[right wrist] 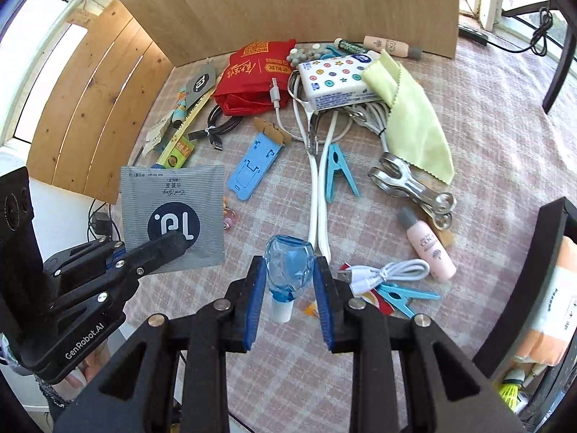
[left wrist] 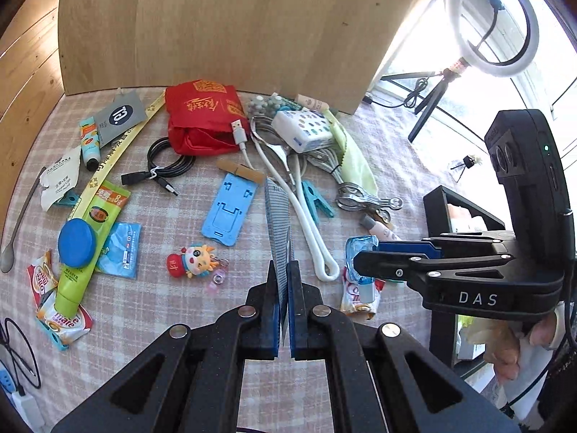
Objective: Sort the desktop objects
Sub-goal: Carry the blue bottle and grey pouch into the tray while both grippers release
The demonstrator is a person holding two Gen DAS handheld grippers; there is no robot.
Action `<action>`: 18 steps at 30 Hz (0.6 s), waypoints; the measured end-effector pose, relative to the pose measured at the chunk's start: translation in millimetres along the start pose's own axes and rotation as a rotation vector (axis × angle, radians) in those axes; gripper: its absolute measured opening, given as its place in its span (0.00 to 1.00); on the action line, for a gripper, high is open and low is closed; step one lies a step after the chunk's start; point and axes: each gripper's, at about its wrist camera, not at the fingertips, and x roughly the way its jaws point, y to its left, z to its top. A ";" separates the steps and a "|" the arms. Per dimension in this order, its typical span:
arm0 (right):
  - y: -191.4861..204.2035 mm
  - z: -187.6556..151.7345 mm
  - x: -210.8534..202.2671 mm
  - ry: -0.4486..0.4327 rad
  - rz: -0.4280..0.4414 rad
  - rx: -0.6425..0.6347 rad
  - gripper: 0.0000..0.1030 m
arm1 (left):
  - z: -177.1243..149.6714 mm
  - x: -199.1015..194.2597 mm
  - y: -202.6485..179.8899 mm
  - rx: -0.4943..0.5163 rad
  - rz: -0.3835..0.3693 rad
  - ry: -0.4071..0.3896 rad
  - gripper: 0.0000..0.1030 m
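Two tools lifted over a cluttered tabletop (right wrist: 505,151).
Left tool (left wrist: 285,288) pinches a grey striped sachet (right wrist: 173,213); right tool (right wrist: 288,288) grips a blue bottle (right wrist: 288,267) above open checked cloth, clutter crowding the wooden backboard (left wrist: 216,25).

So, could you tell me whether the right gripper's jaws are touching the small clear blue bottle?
Touching. The right wrist view shows the right gripper with both blue jaws pressed against the sides of the blue bottle, holding it above the table.
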 end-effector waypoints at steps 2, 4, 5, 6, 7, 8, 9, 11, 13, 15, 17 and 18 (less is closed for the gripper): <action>-13.5 -7.9 -11.4 -0.029 -0.006 0.033 0.26 | -3.5 -3.3 -22.3 0.036 -0.022 -0.002 0.02; -35.9 -22.8 -31.3 -0.056 -0.008 0.074 0.26 | -7.0 -2.7 -49.6 0.082 -0.046 0.001 0.02; -51.6 -35.1 -47.2 -0.071 -0.013 0.098 0.26 | -9.1 -2.2 -64.0 0.109 -0.063 0.004 0.02; -62.6 -42.3 -55.0 -0.088 -0.021 0.121 0.26 | -10.9 -1.0 -77.9 0.134 -0.080 0.007 0.02; -73.7 -49.4 -62.4 -0.105 -0.032 0.144 0.26 | -12.9 0.2 -93.3 0.160 -0.098 0.014 0.02; -85.8 -57.3 -72.0 -0.121 -0.042 0.168 0.26 | -14.7 2.8 -108.4 0.185 -0.116 0.022 0.02; -99.5 -66.6 -84.0 -0.138 -0.054 0.194 0.26 | -16.8 5.7 -123.2 0.209 -0.133 0.031 0.02; -124.6 -84.7 -103.2 -0.171 -0.078 0.249 0.26 | -21.9 12.4 -153.4 0.257 -0.165 0.050 0.02; -148.9 -103.9 -123.5 -0.199 -0.104 0.299 0.26 | -27.2 19.3 -182.9 0.299 -0.196 0.068 0.02; -173.1 -122.8 -140.0 -0.224 -0.131 0.356 0.26 | -32.4 26.2 -212.0 0.338 -0.226 0.086 0.02; -196.6 -140.8 -155.8 -0.245 -0.155 0.411 0.26 | -37.4 32.1 -240.5 0.376 -0.250 0.102 0.02; -207.2 -148.7 -163.1 -0.255 -0.169 0.434 0.26 | -39.8 34.4 -253.9 0.394 -0.261 0.108 0.02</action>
